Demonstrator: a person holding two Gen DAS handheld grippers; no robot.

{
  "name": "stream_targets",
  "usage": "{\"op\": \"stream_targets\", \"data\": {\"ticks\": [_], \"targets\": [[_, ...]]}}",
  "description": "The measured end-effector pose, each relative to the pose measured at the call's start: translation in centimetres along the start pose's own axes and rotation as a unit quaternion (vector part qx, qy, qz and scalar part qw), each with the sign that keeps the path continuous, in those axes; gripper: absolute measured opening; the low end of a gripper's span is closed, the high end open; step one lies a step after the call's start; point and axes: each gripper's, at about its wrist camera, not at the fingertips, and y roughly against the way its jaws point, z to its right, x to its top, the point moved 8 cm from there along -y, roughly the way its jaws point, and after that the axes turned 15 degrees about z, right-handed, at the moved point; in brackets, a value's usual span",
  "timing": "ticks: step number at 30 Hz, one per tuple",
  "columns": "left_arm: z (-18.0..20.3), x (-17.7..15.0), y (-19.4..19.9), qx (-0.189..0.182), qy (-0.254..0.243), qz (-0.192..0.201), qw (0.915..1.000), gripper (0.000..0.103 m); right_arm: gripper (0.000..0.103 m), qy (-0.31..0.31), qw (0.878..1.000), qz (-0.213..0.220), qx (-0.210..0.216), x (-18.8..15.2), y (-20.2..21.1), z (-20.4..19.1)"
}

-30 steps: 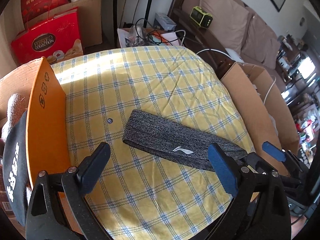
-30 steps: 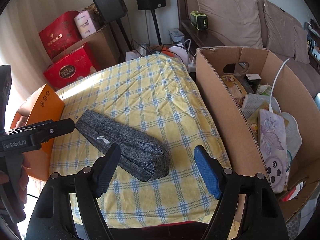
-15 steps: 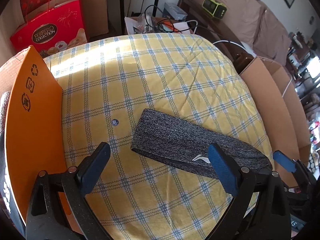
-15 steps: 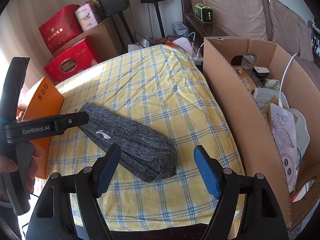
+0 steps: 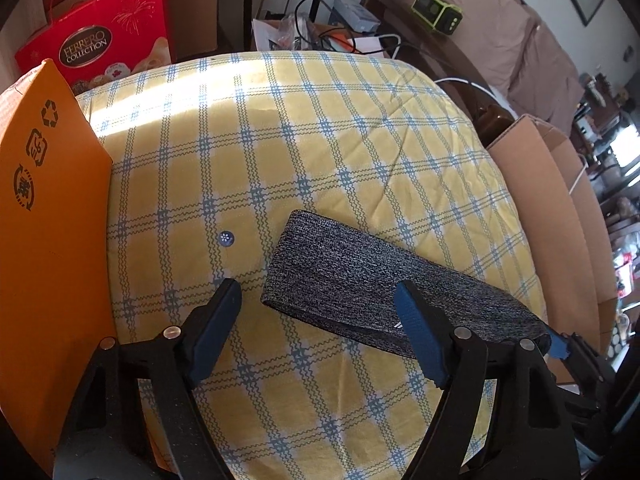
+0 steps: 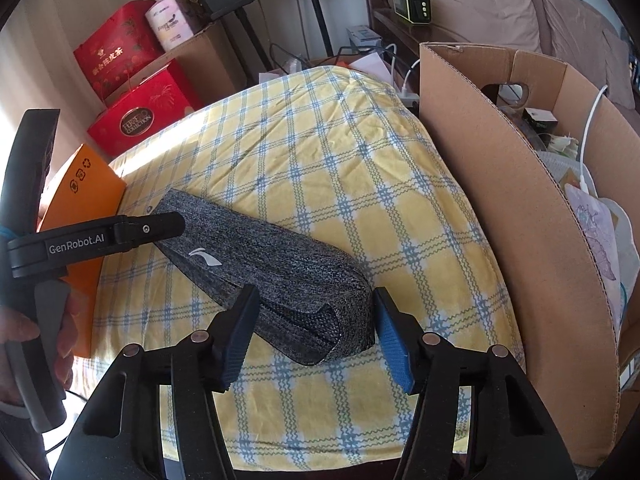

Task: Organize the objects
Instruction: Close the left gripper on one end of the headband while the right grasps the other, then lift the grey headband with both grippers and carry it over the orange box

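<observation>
A grey knit headband (image 5: 360, 280) with a small white logo lies flat on the yellow checked cloth (image 5: 304, 128); it also shows in the right wrist view (image 6: 256, 256). My left gripper (image 5: 320, 332) is open, low over the headband's left end. My right gripper (image 6: 316, 332) is open, its fingers on either side of the headband's near folded end, not closed on it. The left gripper's body (image 6: 96, 236) shows at the headband's far end in the right wrist view.
An orange cardboard box (image 5: 44, 216) stands along the cloth's left edge. A tall brown cardboard box (image 6: 520, 208) holding several items stands at the right edge. Red gift boxes (image 6: 140, 120), speakers, cables and a sofa lie beyond.
Both grippers have moved forward and lower toward the headband. The right gripper's fingers now straddle its near end. The headband has not moved.
</observation>
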Motion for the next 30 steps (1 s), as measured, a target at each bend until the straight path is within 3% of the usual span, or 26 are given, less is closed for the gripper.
{"op": "stream_targets", "data": {"ticks": [2, 4, 6, 9, 15, 30], "targets": [[0.0, 0.1, 0.0, 0.0, 0.002, 0.003, 1.0, 0.066, 0.051, -0.006, 1.0, 0.002, 0.0, 0.0, -0.1, 0.2], [0.0, 0.3, 0.0, -0.003, 0.006, 0.006, 1.0, 0.044, 0.038, -0.007, 1.0, 0.003, -0.004, 0.1, -0.2, 0.3], [0.0, 0.4, 0.1, 0.011, -0.005, 0.01, 0.9999, 0.035, 0.035, -0.007, 1.0, 0.005, -0.005, 0.1, -0.2, 0.4], [0.1, 0.5, 0.5, 0.018, -0.018, 0.021, 0.9995, 0.013, 0.018, -0.008, 1.0, 0.007, -0.009, 0.1, -0.2, 0.6], [0.9, 0.4, 1.2, 0.004, -0.023, 0.024, 0.9995, 0.005, 0.015, -0.012, 1.0, 0.022, -0.006, 0.5, 0.4, 0.7], [2.7, 1.5, 7.5, -0.028, -0.038, 0.075, 0.996, 0.004, 0.014, 0.004, 0.997, 0.074, 0.0, 3.2, 4.0, -1.0]]}}
